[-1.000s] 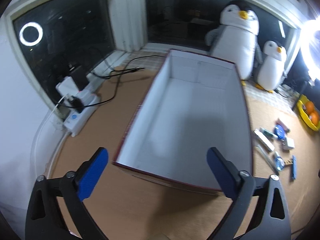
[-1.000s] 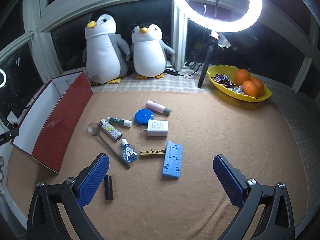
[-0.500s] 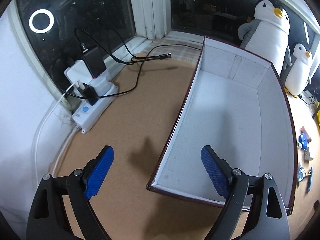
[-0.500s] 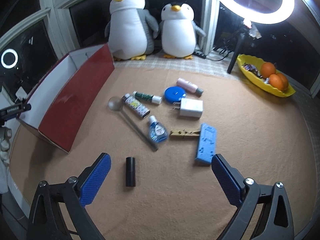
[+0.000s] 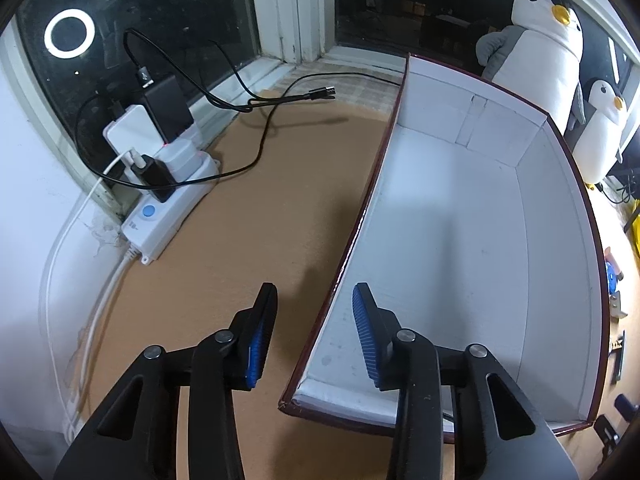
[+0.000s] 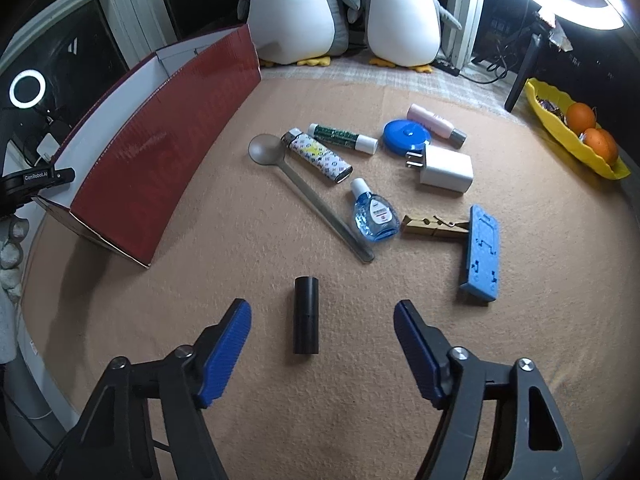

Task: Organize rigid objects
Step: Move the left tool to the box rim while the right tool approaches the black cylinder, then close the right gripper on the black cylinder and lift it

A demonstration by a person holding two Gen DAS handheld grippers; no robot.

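1. The left gripper [image 5: 314,320] straddles the long side wall of the box [image 5: 460,216] near its front corner, one finger outside and one inside; its jaws have just been closing, yet gaps show on both sides of the wall, so the fingers are not pinching it.
2. The box is dark red outside, white inside.
3. Beside the box, by the window, lie a power strip [image 5: 168,216] with plugged-in chargers and loose black cables [image 5: 256,120].
4. The right gripper [image 6: 322,330] hangs over a black tube [image 6: 306,315] lying lengthwise between its fingers; the jaws have just been closing but remain spread, well clear of it.
5. Beyond the tube lie a spoon [image 6: 304,192], lighter [image 6: 318,156], small blue bottle [image 6: 374,214], clothespin [image 6: 434,227], blue stand [image 6: 482,260], white charger [image 6: 444,168] and blue round case [image 6: 406,136].
6. Two plush penguins [image 6: 402,12] sit behind; a yellow fruit dish [image 6: 572,140] stands at the right.
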